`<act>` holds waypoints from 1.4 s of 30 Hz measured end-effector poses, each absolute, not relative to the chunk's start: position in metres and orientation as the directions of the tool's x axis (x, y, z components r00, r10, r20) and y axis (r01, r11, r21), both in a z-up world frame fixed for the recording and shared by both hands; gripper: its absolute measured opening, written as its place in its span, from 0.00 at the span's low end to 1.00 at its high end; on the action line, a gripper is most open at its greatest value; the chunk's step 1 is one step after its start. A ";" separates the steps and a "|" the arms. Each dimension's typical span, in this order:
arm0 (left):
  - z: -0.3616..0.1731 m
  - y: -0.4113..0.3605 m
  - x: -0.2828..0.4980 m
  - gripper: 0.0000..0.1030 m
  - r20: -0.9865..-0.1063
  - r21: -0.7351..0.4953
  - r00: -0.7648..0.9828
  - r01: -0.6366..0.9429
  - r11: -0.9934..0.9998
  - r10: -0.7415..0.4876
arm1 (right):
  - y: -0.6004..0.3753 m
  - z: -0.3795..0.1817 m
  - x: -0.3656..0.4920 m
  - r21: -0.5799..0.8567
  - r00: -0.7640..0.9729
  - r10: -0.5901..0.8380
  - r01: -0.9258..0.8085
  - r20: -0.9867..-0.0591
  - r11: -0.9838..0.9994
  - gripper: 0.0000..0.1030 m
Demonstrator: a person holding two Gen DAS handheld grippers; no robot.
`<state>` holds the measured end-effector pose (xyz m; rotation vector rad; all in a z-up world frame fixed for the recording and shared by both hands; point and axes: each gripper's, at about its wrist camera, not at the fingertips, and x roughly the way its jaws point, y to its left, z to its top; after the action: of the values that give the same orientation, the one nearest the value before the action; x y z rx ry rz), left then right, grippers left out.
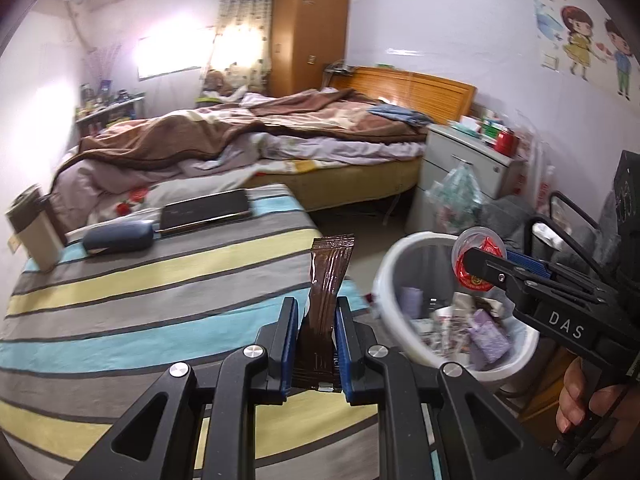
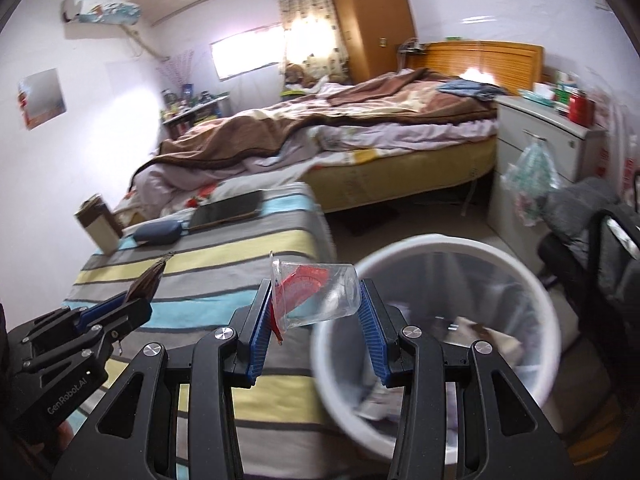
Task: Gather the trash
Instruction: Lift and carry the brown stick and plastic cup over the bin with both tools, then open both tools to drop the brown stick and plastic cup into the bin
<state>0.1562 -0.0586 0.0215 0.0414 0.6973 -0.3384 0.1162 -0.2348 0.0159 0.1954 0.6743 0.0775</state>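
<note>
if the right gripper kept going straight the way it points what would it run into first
Probably the rim of the white trash bin, just ahead of the right gripper and its clear plastic cup; depth is hard to judge.

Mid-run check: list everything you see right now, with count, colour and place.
brown foil sachet: one, held upright in left gripper
clear plastic cup with red lid: one, on its side in right gripper
white round waste bin: one, part-filled, beside striped surface
striped cloth surface: one, grey, yellow, blue
black tablet: one, far end of stripes
dark blue case: one, beside tablet
beige box: one, far left corner
bed with brown blanket: one, behind
white cabinet: one, right of bed
left gripper: black, blue pads, shut
right gripper: black, shut on cup
</note>
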 end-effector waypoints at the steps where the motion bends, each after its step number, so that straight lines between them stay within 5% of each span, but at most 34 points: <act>1: 0.021 -0.065 0.157 0.18 -0.638 -0.078 0.709 0.330 0.941 -0.302 | -0.241 0.015 0.116 0.201 0.779 0.119 0.009 -0.616 0.980 0.43; 24: -0.011 -0.169 0.174 0.18 -0.692 -0.088 0.620 0.436 0.896 -0.370 | -0.318 -0.020 0.112 0.101 0.702 -0.043 0.162 -0.711 0.982 0.43; 28: -0.013 -0.171 0.175 0.41 -0.697 -0.064 0.629 0.423 0.904 -0.344 | -0.322 -0.022 0.111 0.096 0.696 -0.054 0.174 -0.716 0.980 0.46; 31: -0.013 -0.170 0.173 0.41 -0.697 -0.071 0.626 0.425 0.902 -0.350 | -0.325 -0.020 0.107 0.117 0.705 -0.041 0.175 -0.708 0.978 0.56; 38: -0.009 -0.165 0.165 0.42 -0.687 -0.063 0.639 0.422 0.905 -0.345 | -0.323 -0.014 0.101 0.129 0.719 -0.038 0.176 -0.694 0.976 0.57; 42: -0.006 -0.162 0.156 0.52 -0.672 -0.042 0.663 0.410 0.911 -0.330 | -0.318 -0.011 0.093 0.136 0.737 -0.041 0.178 -0.674 0.975 0.57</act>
<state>0.1558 -0.1617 -0.0064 0.1165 0.7354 -0.4190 0.0930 -0.3178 -0.0106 0.1966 0.7331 -0.1206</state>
